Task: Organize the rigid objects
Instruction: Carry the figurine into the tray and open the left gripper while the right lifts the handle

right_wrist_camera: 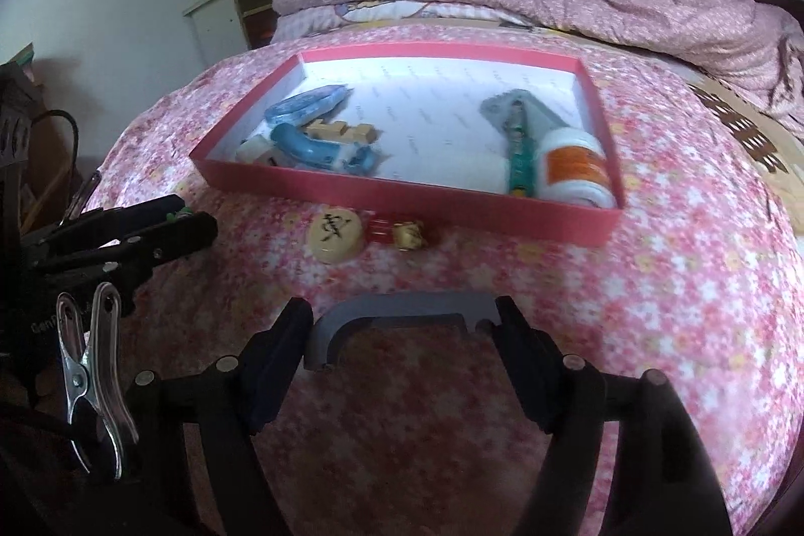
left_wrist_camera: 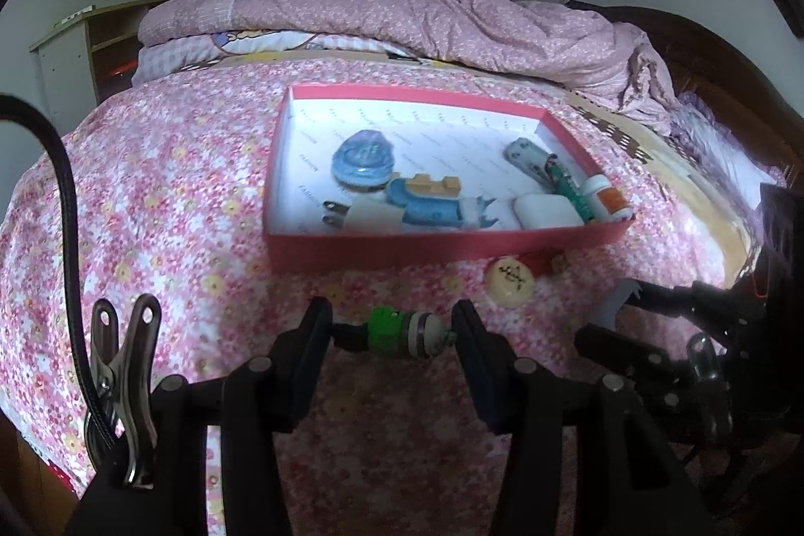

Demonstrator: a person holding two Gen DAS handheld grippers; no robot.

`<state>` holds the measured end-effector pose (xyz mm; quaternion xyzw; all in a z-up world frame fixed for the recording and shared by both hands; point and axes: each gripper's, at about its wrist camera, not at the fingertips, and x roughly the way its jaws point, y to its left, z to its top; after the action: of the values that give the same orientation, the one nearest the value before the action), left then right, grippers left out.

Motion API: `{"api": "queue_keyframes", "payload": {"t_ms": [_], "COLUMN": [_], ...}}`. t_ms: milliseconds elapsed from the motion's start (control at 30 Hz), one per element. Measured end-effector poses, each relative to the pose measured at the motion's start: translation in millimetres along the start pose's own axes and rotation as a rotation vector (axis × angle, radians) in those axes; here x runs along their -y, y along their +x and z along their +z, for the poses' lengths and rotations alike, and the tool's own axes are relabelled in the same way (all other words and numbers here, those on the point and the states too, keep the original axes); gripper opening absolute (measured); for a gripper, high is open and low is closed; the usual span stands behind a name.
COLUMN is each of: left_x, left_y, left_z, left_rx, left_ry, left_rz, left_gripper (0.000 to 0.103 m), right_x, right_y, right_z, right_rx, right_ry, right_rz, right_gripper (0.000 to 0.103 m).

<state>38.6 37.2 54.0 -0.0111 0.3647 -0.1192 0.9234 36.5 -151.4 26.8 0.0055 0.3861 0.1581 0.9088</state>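
A red box (left_wrist_camera: 442,247) (right_wrist_camera: 417,194) sits on the floral bedspread and holds several small items: a blue disc (left_wrist_camera: 362,159), a blue tool (left_wrist_camera: 432,207), wooden blocks, a white block, a grey stapler-like piece (right_wrist_camera: 522,109), a green pen and a white bottle (right_wrist_camera: 573,169). My left gripper (left_wrist_camera: 392,332) is shut on a green and grey connector (left_wrist_camera: 402,331), just above the bed in front of the box. My right gripper (right_wrist_camera: 404,325) is shut on a grey curved bracket (right_wrist_camera: 397,315), also in front of the box.
A round beige game piece with a black character (left_wrist_camera: 510,280) (right_wrist_camera: 335,234) and a small red and beige trinket (right_wrist_camera: 402,233) lie on the bedspread against the box's near wall. A folded pink quilt (left_wrist_camera: 402,13) lies behind the box. The wooden headboard is at the right.
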Motion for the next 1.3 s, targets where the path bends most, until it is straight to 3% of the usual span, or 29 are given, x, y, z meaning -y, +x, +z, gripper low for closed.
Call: {"api": "queue_keyframes", "payload": {"t_ms": [600,933,1300], "left_x": [20.2,18.0,21.0], "left_y": [5.2,30.5,65.8], "left_z": [45.6,84.4,106.0], "left_rx": [0.012,0.012,-0.002], "left_ry": [0.028,0.005,0.022], "left_rz": [-0.02,-0.008,0.025], "left_gripper": [0.052,0.053,0.053], "right_x": [40.3,47.2,49.9], "right_y": [-25.5,-23.1,-19.8], "right_z": [-16.9,-22.0,-26.6], "right_rx": [0.043,0.036,0.022], "right_ry": [0.126,0.149,0.159], "right_rz": [0.01,0.018,0.019], "right_gripper": [0.075,0.075,0.075]}}
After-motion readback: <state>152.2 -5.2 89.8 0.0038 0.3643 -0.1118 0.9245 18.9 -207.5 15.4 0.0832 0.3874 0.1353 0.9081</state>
